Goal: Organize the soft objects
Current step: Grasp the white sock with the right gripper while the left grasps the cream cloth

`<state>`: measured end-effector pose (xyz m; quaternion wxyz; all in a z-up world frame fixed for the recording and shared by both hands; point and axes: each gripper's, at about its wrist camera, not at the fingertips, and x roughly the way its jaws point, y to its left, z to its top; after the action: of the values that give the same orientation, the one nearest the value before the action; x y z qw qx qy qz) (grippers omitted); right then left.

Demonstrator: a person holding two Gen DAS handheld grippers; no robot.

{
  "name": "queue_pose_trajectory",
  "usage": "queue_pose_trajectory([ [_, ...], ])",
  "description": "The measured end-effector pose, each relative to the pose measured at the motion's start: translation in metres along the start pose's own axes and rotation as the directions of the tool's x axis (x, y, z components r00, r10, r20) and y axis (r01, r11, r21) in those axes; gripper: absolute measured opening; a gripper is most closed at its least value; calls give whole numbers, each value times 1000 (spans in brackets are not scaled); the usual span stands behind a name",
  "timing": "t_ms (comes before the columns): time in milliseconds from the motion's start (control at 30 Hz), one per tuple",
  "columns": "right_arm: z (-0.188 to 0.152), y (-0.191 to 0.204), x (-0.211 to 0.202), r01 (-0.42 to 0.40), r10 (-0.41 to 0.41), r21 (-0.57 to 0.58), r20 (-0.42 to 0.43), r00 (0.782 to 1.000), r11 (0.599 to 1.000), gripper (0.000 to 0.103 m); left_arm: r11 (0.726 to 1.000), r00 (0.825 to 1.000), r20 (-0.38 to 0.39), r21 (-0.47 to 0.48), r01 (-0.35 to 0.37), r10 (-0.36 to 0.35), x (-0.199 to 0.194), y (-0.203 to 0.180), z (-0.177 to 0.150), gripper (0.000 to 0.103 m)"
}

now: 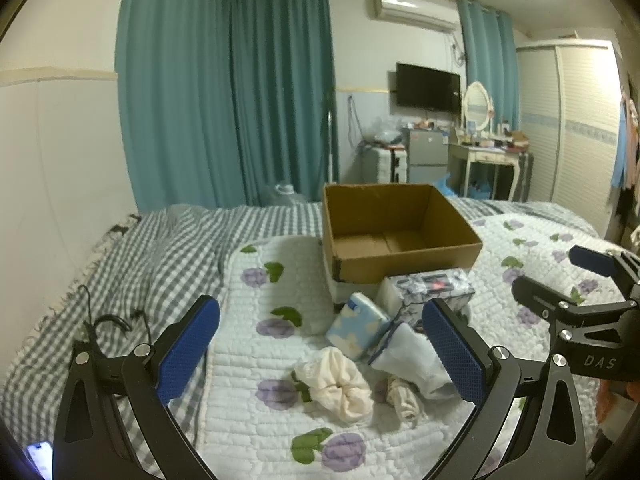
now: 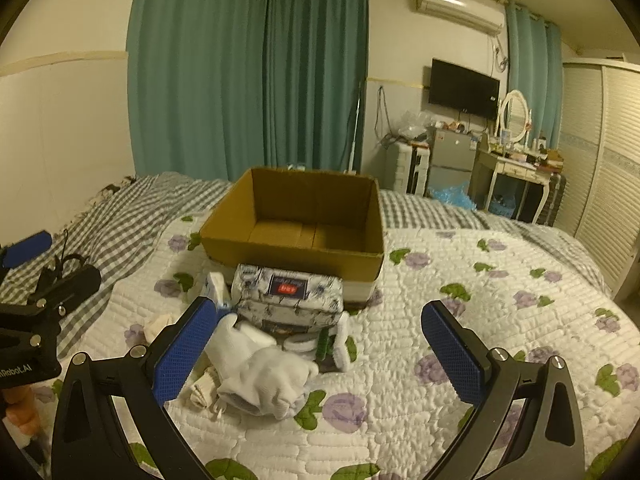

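a: item one — left gripper (image 1: 320, 354) and right gripper (image 2: 318, 354)?
b: both are being held wide apart, nothing gripped.
a: soft objects?
b: cream cloth (image 1: 338, 386), white socks (image 2: 264, 376) and tissue packs (image 2: 288, 294) are being kept on the quilt (image 2: 460, 320) — just before the cardboard box (image 2: 296, 256).

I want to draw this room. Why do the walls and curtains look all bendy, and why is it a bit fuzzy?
Left wrist view: the fisheye lens bows the curtains and darkens the corners; a ceiling light glares at top right. Right wrist view: same bending, a yellower tint, and the cardboard box and white cloth look soft, the label on the tissue pack unreadable.
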<state>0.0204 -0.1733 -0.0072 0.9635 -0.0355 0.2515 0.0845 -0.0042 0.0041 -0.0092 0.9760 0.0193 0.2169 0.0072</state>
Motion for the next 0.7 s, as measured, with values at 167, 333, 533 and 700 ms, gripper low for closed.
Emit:
queue_pose_trajectory([
  [167, -18, 16, 34, -39, 34, -47, -99, 994, 998, 103, 1000, 995, -95, -20, 11, -13, 24, 7, -11, 103],
  [333, -47, 29, 86, -83, 62, -82, -241, 968, 993, 97, 998, 979, -201, -52, 29, -39, 50, 8, -27, 103],
  [533, -66, 23, 115, -152, 144, 2, -343, 928, 988, 84, 997, 950, -310, -74, 23, -45, 78, 8, -45, 101],
  [700, -60, 21, 108, -178, 167, -4, -336, 927, 984, 60, 998, 938, -344, -59, 32, -50, 88, 2, -50, 101],
])
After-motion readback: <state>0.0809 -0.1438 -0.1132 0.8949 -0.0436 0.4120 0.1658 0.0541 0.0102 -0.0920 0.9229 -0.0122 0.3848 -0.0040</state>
